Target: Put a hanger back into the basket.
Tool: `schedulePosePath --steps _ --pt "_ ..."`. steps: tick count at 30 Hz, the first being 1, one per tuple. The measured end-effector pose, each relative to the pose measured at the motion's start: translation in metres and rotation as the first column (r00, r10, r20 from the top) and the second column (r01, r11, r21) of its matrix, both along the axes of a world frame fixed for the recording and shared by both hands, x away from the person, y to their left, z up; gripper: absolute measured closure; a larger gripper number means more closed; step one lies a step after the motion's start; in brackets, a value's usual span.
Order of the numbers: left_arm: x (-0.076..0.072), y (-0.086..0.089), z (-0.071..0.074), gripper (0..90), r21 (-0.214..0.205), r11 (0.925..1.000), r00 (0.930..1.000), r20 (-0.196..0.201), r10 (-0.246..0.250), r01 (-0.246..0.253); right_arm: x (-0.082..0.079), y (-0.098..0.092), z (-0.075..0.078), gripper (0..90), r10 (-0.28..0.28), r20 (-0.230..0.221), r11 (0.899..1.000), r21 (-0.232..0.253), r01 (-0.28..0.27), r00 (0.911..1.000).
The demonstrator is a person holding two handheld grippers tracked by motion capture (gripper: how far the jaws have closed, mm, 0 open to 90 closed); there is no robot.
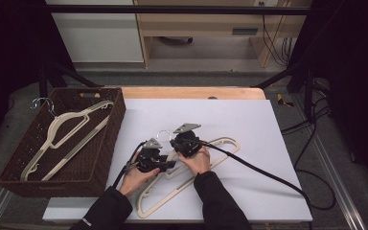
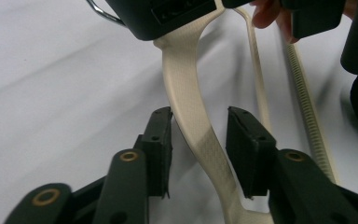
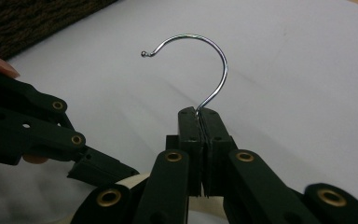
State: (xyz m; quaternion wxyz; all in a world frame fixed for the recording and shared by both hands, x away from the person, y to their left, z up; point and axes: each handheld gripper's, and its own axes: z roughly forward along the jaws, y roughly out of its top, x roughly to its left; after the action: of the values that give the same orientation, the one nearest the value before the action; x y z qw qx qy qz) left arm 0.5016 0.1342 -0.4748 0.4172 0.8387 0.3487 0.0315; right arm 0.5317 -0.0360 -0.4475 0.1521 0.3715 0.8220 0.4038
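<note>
A cream plastic hanger lies on the white sheet, its chrome hook pointing toward the basket side. My right gripper is shut on the hook's stem; in the right gripper view the pads meet around the wire below the hook. My left gripper straddles one arm of the hanger. In the left gripper view its jaws stand on either side of that arm, the left pad close against it and a gap at the right pad.
A brown wicker basket stands at the table's left and holds two more cream hangers. A black cable runs from the right gripper toward the table's right front corner. A wooden table edge shows behind the sheet.
</note>
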Motion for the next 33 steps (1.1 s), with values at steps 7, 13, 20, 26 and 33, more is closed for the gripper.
schedulePosePath --steps 7,13,20,26,33 --pt "0.0 -0.004 0.005 68.0 0.005 1.0 0.9999 -0.011 -0.004 0.004 -0.004 -0.002 0.007 89.1 0.01 0.02 1.0 0.004 -0.01 0.9998" --pt "-0.004 -0.005 0.011 70.4 -0.009 1.0 0.9997 -0.024 0.003 -0.003 -0.01 -0.005 0.015 89.0 0.011 0.046 1.0 0.004 -0.011 0.9989" --pt "-0.01 -0.005 0.02 73.6 -0.034 0.9993 0.9994 -0.033 0.015 -0.016 -0.02 -0.009 0.026 88.4 0.012 0.077 1.0 0.02 -0.014 0.9969" --pt "-0.018 -0.007 0.028 76.3 -0.056 0.9982 0.9993 -0.032 0.018 -0.02 -0.032 -0.019 0.038 76.1 0.021 0.085 0.996 0.084 -0.028 0.9961" --pt "-0.029 -0.012 0.039 80.2 -0.088 0.996 0.9996 -0.025 0.012 -0.015 -0.054 -0.059 0.056 59.2 0.035 0.135 0.981 0.187 -0.06 0.9903"
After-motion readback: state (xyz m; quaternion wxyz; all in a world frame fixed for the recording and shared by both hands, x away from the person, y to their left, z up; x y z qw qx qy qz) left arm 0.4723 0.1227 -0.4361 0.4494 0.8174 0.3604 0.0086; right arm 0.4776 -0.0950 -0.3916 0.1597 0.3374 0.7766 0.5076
